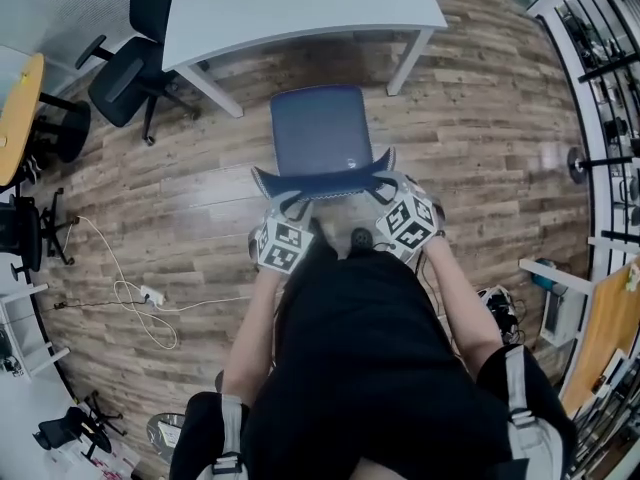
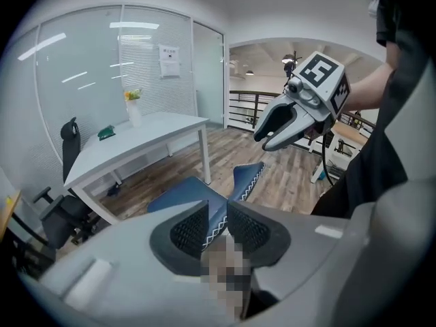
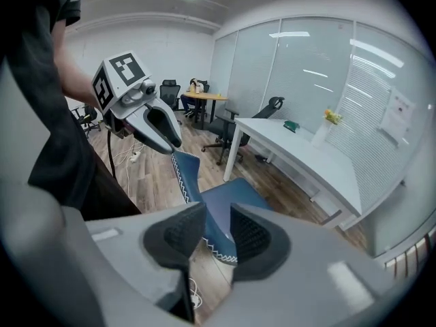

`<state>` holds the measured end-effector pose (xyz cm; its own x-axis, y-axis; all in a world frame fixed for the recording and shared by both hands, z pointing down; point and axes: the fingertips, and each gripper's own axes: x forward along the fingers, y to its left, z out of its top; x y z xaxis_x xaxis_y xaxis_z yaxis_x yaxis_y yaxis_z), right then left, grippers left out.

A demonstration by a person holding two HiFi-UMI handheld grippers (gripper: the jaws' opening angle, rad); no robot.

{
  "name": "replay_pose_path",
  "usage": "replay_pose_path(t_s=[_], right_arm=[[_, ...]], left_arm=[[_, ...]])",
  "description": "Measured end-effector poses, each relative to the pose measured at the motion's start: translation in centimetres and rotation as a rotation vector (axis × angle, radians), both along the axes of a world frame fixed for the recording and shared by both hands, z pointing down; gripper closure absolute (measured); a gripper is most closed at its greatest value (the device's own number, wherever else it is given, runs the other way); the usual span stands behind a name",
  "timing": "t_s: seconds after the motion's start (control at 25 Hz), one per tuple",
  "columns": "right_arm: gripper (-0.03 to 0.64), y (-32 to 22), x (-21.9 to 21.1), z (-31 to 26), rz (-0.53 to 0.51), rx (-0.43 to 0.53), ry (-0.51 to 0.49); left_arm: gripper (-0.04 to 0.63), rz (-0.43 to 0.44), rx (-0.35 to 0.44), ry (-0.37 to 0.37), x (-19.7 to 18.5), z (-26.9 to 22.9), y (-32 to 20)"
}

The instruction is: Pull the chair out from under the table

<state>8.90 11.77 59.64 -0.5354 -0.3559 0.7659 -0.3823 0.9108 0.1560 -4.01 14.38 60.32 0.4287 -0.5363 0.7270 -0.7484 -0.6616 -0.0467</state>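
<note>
A blue chair [image 1: 320,133] stands on the wood floor just in front of the white table [image 1: 300,8], with its seat out from under the top. Its backrest [image 1: 320,183], edged in white stitching, faces me. My left gripper [image 1: 290,208] is at the backrest's left end and my right gripper [image 1: 385,190] at its right end. In the left gripper view, the stitched edge [image 2: 216,230] shows through the narrow gap of the left gripper [image 2: 218,227]. In the right gripper view, the right gripper [image 3: 218,234] stands open, with the backrest's end [image 3: 216,251] and bare floor in its gap.
A black office chair [image 1: 125,78] stands left of the table. A white cable and power strip [image 1: 145,298] lie on the floor at the left. Shelving [image 1: 600,68] lines the right side. A yellow round table [image 1: 20,108] is at the far left.
</note>
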Motion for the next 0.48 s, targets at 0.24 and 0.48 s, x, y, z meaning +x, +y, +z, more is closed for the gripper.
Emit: replay_pose_path(t_s=[0.24,0.48], right_arm=[[0.534,-0.5,1.5,-3.3,0.015,0.07,-0.086],[0.543,-0.2,2.5,-6.7,0.005,0.123,-0.166]], left_arm=[[0.525,-0.078,0.077,0.027,1.6,-3.2,0.2],[0.558,-0.155,0.209,0.101,3.2,-7.2,0.0]])
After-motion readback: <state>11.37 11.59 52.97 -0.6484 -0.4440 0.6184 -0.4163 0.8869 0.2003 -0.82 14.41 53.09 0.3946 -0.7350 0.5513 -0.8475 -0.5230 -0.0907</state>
